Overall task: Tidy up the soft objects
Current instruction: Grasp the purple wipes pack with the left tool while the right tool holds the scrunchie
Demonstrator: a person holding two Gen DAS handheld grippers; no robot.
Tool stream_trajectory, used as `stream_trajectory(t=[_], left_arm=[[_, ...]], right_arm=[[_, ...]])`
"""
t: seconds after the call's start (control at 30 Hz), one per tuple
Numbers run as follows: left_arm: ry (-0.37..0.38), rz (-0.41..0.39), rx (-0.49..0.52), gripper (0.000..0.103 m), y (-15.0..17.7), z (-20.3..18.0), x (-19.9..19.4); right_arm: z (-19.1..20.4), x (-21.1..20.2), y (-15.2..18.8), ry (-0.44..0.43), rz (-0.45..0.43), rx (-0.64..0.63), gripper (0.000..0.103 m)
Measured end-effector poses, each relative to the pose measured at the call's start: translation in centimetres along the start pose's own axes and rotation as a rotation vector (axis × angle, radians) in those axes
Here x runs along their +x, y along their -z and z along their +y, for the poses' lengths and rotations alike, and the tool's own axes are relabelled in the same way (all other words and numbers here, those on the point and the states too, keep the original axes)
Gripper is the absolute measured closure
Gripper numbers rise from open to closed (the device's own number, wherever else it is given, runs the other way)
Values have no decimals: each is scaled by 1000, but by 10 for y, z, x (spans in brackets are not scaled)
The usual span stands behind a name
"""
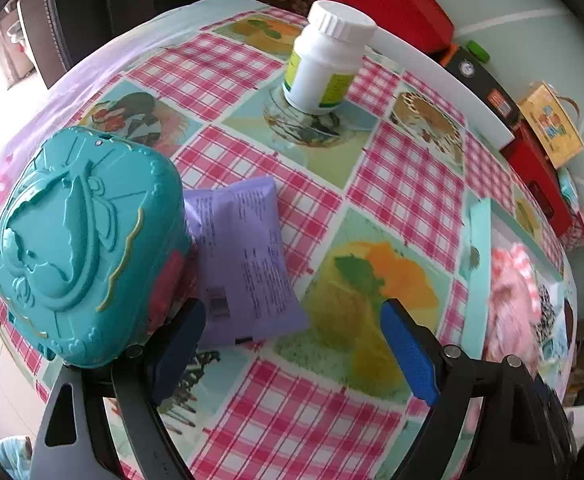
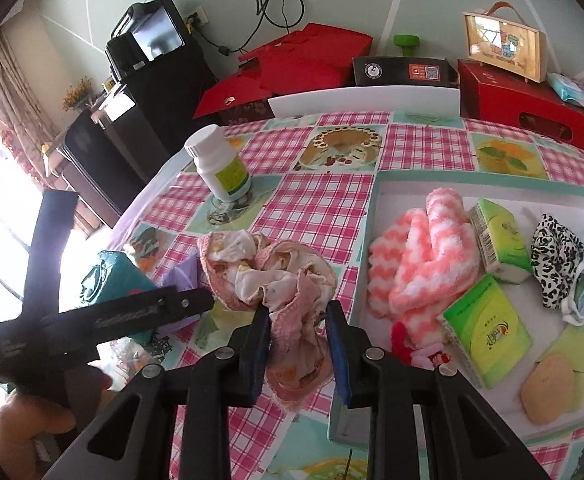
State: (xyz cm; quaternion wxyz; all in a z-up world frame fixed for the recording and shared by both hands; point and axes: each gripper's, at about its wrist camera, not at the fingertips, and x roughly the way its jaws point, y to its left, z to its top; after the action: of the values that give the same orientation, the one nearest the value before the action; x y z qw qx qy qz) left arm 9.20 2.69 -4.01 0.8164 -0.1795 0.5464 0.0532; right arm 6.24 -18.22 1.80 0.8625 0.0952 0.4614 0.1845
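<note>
1. Your right gripper (image 2: 296, 322) has its fingers pinched narrow on the crumpled pink-and-cream cloth (image 2: 270, 276), which hangs bunched above the checked counter (image 2: 319, 200), just left of the shallow white tray (image 2: 375, 196); likely bound for it.
2. Your left gripper (image 1: 292, 334) stands wide open and empty, over the flat lilac packet (image 1: 244, 256) leaning against the teal moulded plastic case (image 1: 80, 248).
3. The cloth's lower end is hidden behind the fingers; the tray's right edge is cut off.
</note>
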Motion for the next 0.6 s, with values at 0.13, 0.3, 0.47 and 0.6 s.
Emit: stream_trajectory(t=[0.13, 0.3, 0.47, 0.6], left_arm=[[0, 8, -6, 13, -5, -4, 7], [8, 25, -13, 13, -6, -5, 15], [24, 42, 18, 13, -3, -13, 21], [50, 56, 42, 13, 0, -19, 23]], right_arm=[[-1, -3, 0, -8, -8, 4, 74], [-4, -6, -1, -10, -17, 13, 74], [-7, -8, -2, -10, -24, 30, 74], [-7, -10, -2, -7, -29, 34, 74]])
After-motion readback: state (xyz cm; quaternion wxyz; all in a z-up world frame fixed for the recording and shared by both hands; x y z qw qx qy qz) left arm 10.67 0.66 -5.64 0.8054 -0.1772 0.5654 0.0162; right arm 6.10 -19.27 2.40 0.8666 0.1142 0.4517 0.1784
